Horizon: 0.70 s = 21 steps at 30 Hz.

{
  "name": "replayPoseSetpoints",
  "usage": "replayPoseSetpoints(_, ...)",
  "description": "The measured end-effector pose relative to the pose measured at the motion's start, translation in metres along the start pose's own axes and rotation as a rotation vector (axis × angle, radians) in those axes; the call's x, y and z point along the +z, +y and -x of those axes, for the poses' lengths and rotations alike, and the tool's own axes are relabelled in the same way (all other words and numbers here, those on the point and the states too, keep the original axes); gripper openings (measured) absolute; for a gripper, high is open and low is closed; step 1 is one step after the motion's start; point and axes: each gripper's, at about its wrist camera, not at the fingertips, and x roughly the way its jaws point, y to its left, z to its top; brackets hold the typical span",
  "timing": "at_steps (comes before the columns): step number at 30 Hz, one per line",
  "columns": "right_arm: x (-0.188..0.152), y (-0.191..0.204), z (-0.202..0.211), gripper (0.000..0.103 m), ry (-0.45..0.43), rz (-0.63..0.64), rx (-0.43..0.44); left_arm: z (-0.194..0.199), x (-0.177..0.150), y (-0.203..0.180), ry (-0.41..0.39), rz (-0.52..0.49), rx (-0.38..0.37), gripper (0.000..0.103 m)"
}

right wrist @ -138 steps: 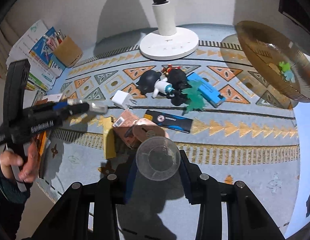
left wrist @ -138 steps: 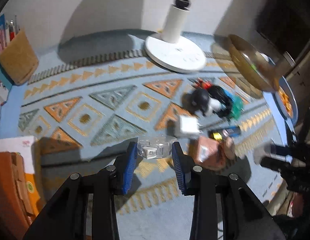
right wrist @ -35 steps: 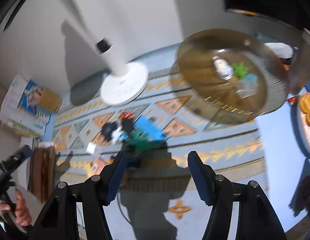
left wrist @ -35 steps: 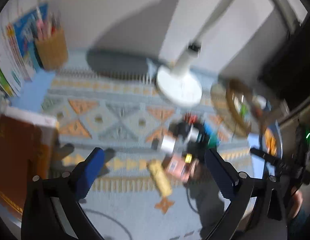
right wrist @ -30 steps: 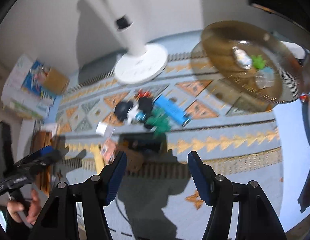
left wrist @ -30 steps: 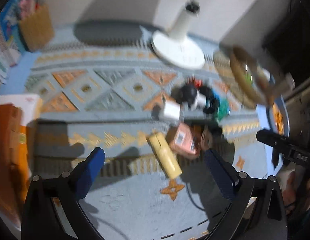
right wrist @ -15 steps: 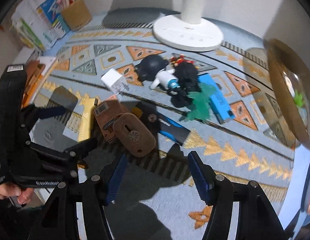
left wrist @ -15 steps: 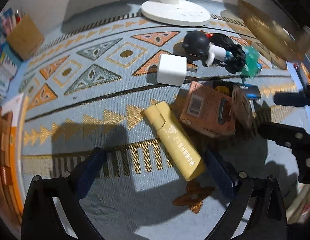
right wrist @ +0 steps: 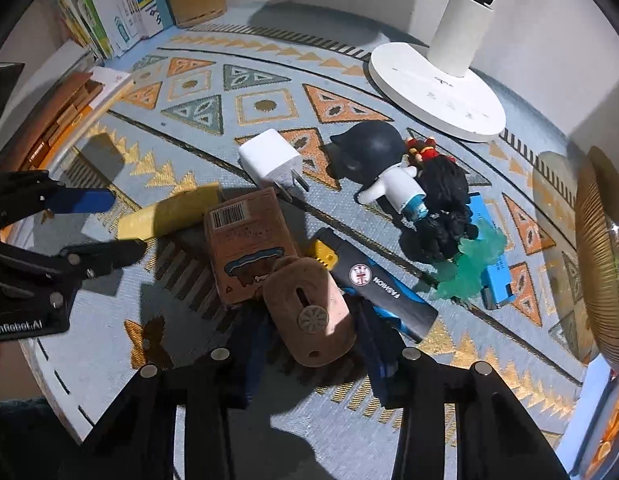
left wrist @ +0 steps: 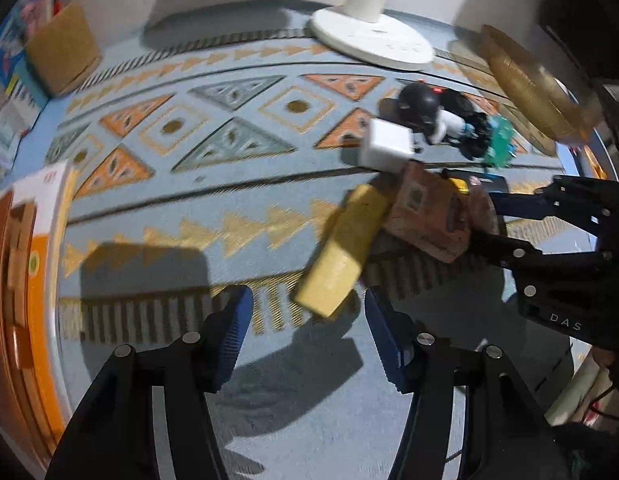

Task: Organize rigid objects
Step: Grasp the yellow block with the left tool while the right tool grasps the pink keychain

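L gripper (left wrist: pixel 309 334) fingers (left wrist: pixel 233 328) apart, straddling yellow box (left wrist: pixel 343 250) end.

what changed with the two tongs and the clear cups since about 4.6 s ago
Both tongs let go of their clear cups, which are no longer in view. The left tongs now close in, open, on the yellow stick; the right tongs straddle, open, the brown oval piece. The white charger and figurines lie as before.

The yellow box (left wrist: pixel 343 250) is motion-blurred, its print unreadable; the white fan stand (right wrist: pixel 457 28) is cut off above.
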Motion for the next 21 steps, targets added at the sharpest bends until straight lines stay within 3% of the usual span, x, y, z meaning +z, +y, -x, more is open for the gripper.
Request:
replayPoseSetpoints(5, -0.014, -0.025, 0.014, 0.040, -0.016, -0.188, 0.099, -0.014, 0.015, -0.020, 0.005, -0.103, 0.031, 0.056)
replayPoseSetpoints(7, -0.025, -0.039, 0.023, 0.040, -0.017, -0.270, 0.092, -0.017, 0.022, -0.028, -0.010, -0.153, 0.049, 0.041)
replayPoseSetpoints(8, -0.033, -0.049, 0.030, 0.040, -0.018, -0.319, 0.073, -0.016, 0.024, -0.030, -0.014, -0.163, 0.031, 0.023)
replayPoseSetpoints(14, -0.079, -0.107, 0.039, 0.040, 0.030, -0.619, -0.021, -0.011, 0.025, -0.009, -0.010, -0.077, 0.013, 0.022)
replayPoseSetpoints(16, -0.089, -0.116, 0.034, 0.040, 0.044, -0.663, -0.048, -0.006, 0.022, 0.004, -0.016, -0.047, 0.003, 0.022)
replayPoseSetpoints(21, -0.106, -0.124, 0.038, 0.043, 0.011, -0.717, -0.001, -0.008, 0.017, 0.017, 0.004, -0.014, 0.010, 0.022)
